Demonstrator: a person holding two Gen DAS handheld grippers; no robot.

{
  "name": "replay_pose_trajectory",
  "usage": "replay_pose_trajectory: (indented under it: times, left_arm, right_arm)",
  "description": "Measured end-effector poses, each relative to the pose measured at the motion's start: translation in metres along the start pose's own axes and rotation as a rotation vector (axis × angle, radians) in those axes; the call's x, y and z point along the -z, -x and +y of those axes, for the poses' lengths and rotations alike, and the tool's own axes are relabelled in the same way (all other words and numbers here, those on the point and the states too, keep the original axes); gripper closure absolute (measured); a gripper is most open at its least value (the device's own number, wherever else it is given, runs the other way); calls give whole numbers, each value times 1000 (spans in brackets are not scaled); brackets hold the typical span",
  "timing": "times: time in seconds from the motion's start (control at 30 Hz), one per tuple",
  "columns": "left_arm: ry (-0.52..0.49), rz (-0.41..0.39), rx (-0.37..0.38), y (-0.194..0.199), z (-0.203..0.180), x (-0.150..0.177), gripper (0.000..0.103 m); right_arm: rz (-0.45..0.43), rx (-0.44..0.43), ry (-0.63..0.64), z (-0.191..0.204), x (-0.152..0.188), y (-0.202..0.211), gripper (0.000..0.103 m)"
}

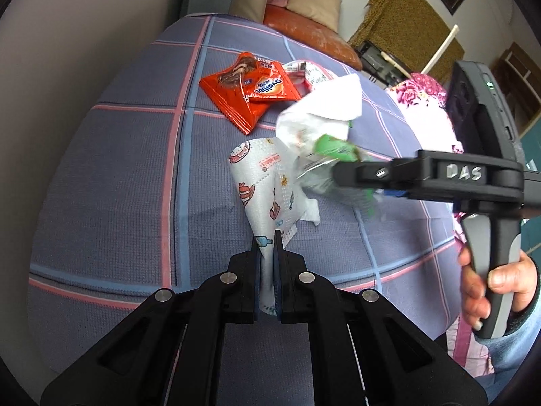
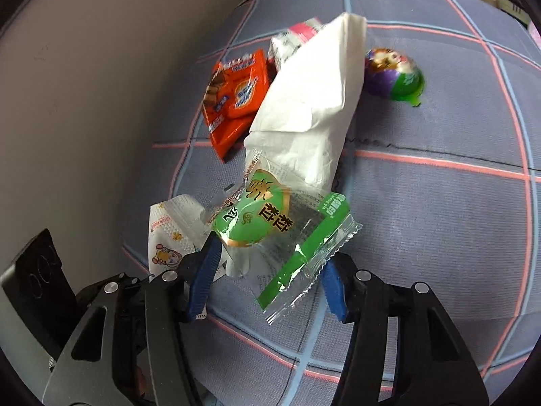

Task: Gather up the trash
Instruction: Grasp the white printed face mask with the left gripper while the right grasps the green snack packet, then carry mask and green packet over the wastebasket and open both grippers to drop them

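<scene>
The left hand-held gripper (image 1: 267, 240) is clenched on the narrow end of a cartoon-printed plastic bag (image 1: 260, 182), whose wider mouth fans out toward twelve o'clock over the checked bedspread (image 1: 118, 176); pinching it by one corner looks meant to keep the bag raised and its mouth reachable as the receptacle for the litter. From three o'clock in the left wrist view the right hand-held gripper (image 2: 267, 270), carried by the person's hand (image 1: 487, 291), comes in level with the bag mouth. Its blue pads (image 2: 333, 286) stand on either side of a green-and-clear snack wrapper (image 2: 287, 233) and a white paper tissue (image 2: 314, 108) that rises from it toward twelve o'clock; the jaws are partly apart, and whether the pads press on the wrapper I cannot tell, since the bundle fills the gap loosely. Held there beside the bag, the bundle seems ready to go in. Farther out on the bed, at about eleven o'clock from the bundle, lie two orange snack packets (image 2: 236, 101), one overlapping the other, and behind the tissue a pink-and-white wrapper (image 2: 290, 42). At one o'clock sits one round purple-and-green foil-topped cup (image 2: 394, 76). Counted: one bag, one green wrapper, one tissue, two orange packets, one pink wrapper, one cup.
</scene>
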State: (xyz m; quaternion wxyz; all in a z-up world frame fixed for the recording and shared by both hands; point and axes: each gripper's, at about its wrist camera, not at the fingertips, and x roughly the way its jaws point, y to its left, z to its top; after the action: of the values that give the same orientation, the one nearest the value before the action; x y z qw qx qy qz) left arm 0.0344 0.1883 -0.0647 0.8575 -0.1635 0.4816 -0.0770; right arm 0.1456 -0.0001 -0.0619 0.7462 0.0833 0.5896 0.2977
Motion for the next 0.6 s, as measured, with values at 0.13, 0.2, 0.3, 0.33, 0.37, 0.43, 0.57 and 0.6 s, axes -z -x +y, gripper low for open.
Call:
replay_pose_trajectory:
  times: [0.13, 0.2, 0.3, 0.33, 0.37, 0.43, 0.57, 0.6]
  left_arm:
    - [-7, 2, 9, -2, -8, -9, 96]
    - [-23, -6, 18, 0, -17, -15, 96]
    - [-46, -21, 39, 7, -31, -22, 96]
    - [-57, -25, 47, 9, -37, -25, 96]
    - [-71, -29, 52, 10, -44, -28, 96]
    - [-95, -30, 71, 10, -59, -35, 96]
    - [-148, -17, 96, -2, -96, -46, 96]
    - [-166, -11, 103, -7, -108, -50, 96]
  right_arm:
    - [-32, 13, -40, -20, 0, 26, 50]
    - [-49, 23, -43, -25, 5, 38, 50]
    - [-85, 44, -51, -40, 12, 63, 50]
    - [-99, 51, -62, -47, 13, 71, 50]
    - [-112, 55, -73, -56, 14, 79, 50]
    - [-142, 67, -99, -76, 18, 99, 50]
    - [-214, 92, -160, -115, 27, 137, 50]
    - [-230, 101, -175, -127, 29, 147, 50]
